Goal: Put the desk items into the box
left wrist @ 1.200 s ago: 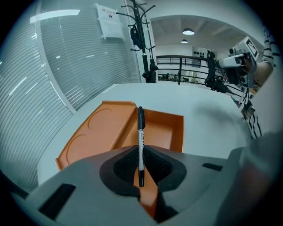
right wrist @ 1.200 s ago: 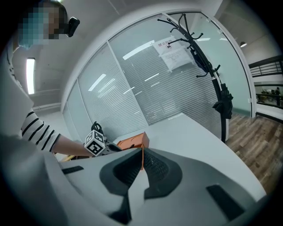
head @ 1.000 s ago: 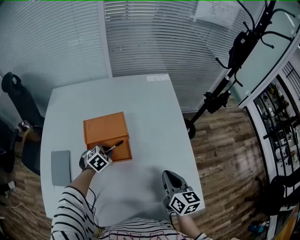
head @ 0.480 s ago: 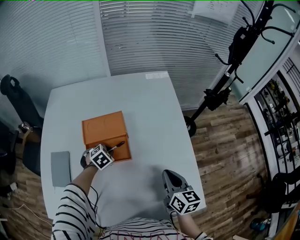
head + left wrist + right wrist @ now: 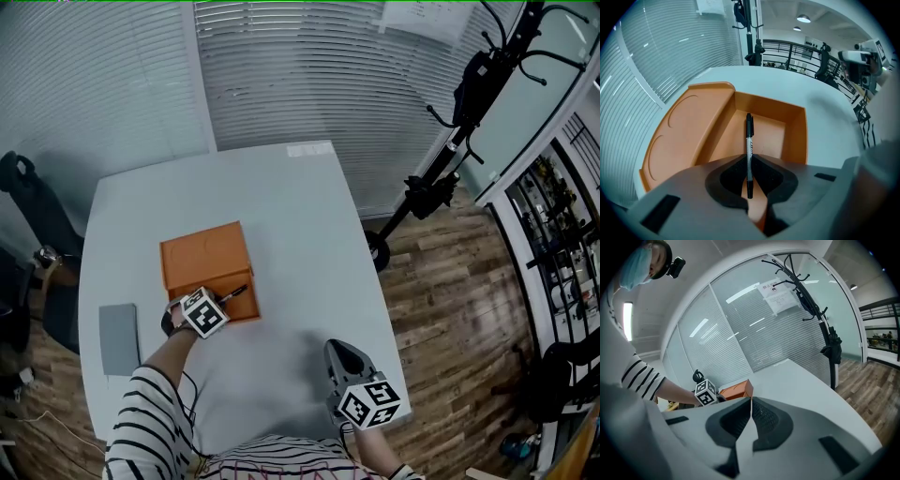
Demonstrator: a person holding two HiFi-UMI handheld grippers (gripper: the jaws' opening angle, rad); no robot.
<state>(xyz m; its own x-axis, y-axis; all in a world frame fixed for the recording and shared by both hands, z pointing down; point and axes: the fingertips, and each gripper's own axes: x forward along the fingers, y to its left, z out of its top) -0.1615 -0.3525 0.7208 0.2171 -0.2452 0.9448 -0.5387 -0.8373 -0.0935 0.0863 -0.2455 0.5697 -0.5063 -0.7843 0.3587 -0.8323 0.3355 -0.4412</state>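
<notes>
An orange box (image 5: 192, 256) lies open on the grey desk (image 5: 281, 216), its lid (image 5: 677, 133) folded flat to the left. My left gripper (image 5: 217, 302) is shut on a black and white pen (image 5: 749, 145), which points out over the box's tray (image 5: 773, 133). The pen (image 5: 233, 292) shows above the box's near right corner in the head view. My right gripper (image 5: 339, 354) hovers shut with nothing in it near the desk's front right edge; the orange box (image 5: 736, 390) is far off to its left.
A grey notebook (image 5: 119, 337) lies at the desk's left edge. A black chair (image 5: 33, 202) stands to the left. A coat stand (image 5: 450, 141) rises beyond the desk's right side, over wooden floor (image 5: 450, 309). Blinds cover the glass wall behind.
The view has drifted slightly; my left gripper with the pen has stayed over the box's near right corner. The right gripper has not moved.
</notes>
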